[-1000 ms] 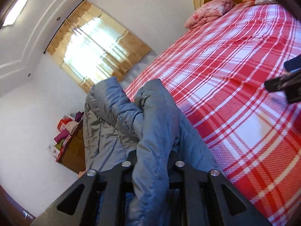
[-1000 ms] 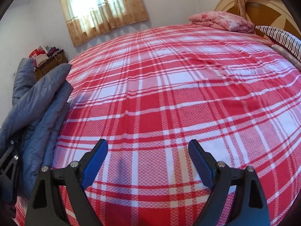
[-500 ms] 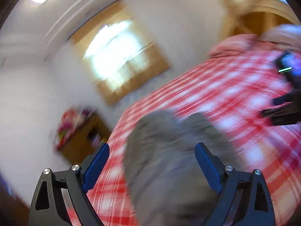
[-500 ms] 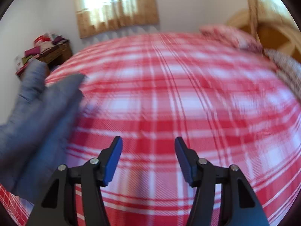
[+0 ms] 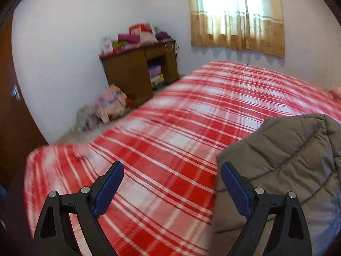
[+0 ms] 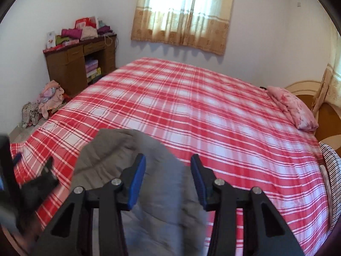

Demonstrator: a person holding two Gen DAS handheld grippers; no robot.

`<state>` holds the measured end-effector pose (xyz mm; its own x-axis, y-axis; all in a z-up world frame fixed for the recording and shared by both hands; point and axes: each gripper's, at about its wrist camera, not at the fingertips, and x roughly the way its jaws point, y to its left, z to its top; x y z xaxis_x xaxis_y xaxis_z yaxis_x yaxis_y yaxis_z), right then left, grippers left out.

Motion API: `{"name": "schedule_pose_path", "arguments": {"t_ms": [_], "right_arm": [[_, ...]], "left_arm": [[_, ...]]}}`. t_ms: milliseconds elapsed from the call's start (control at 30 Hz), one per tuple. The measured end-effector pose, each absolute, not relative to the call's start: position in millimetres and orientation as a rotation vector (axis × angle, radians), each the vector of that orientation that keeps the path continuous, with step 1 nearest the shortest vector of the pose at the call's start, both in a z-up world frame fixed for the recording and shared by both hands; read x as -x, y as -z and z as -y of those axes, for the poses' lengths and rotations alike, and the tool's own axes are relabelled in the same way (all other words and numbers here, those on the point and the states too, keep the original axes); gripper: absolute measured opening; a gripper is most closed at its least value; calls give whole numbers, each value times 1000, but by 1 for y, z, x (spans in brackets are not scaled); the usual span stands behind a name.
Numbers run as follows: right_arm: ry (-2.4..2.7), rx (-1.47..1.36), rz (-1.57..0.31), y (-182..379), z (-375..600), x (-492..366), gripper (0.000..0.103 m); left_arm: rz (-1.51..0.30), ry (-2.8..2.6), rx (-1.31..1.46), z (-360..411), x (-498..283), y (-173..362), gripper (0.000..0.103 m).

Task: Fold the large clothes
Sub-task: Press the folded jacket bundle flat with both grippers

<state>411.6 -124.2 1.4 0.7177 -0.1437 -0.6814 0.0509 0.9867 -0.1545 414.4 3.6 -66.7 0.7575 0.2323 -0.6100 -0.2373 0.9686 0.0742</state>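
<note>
A grey quilted puffer jacket (image 5: 294, 155) lies bunched on the red plaid bed (image 5: 181, 128) near its front edge. In the left wrist view it is at the lower right, beside my right finger. My left gripper (image 5: 170, 185) is open and empty over bare bedspread. In the right wrist view the jacket (image 6: 132, 149) lies under and ahead of my right gripper (image 6: 168, 181), which is open and empty above it. The left gripper shows as a dark blur at the left edge of the right wrist view (image 6: 42, 181).
A brown wooden desk (image 6: 78, 64) piled with clothes stands by the far left wall, with a heap of clothes (image 6: 49, 98) on the floor beside it. A pink pillow (image 6: 292, 108) and a wooden headboard (image 6: 309, 93) are at the right. A curtained window (image 6: 183, 15) is behind.
My left gripper let go of the jacket and opened; the jacket dropped onto the bed. Both grippers swung to face the window. The right gripper narrowed somewhat and now hangs over the jacket.
</note>
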Motion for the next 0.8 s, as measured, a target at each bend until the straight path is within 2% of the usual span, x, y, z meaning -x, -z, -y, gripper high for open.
{"name": "schedule_pose_path", "arguments": {"t_ms": [133, 267, 500, 800], "right_arm": [[140, 156, -813, 47, 121, -422, 42], [184, 119, -821, 94, 159, -410, 40], [197, 17, -750, 119, 207, -393, 40], [185, -18, -726, 138, 213, -395, 40]], "left_arm": [[-671, -158, 85, 7, -419, 81, 93], [-666, -18, 107, 34, -425, 90, 93], [-714, 58, -40, 105, -436, 116, 93], [-723, 26, -82, 124, -439, 136, 94]]}}
